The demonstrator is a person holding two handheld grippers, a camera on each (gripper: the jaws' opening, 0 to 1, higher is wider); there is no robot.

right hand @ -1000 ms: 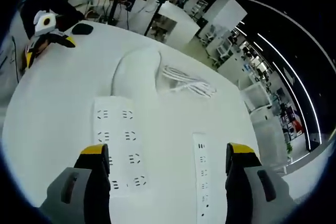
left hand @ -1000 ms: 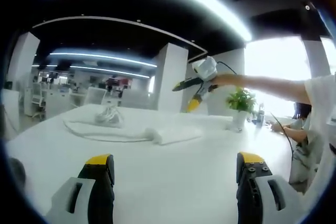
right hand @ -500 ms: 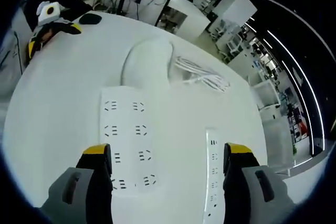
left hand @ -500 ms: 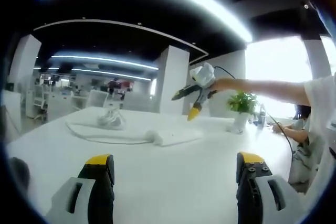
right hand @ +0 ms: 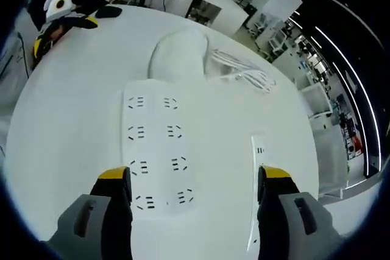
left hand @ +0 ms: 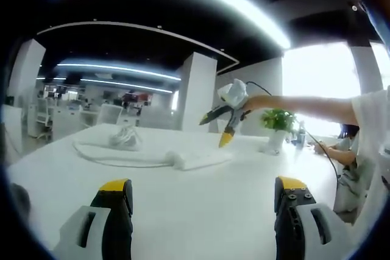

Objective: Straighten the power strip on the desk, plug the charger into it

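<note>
Right gripper (right hand: 192,208) wide open, holding nothing, directly over wide power strip (right hand: 159,150); strip's long axis runs bottom-to-top (slightly tilted), centre frame

Second strip (right hand: 257,168) partly behind tongs jaw; cable bundle (left hand: 125,139) blurred.

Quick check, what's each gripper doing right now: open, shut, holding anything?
Left gripper: open, holding nothing, above the white desk.
Right gripper: open, holding nothing, over the wide white power strip.
</note>
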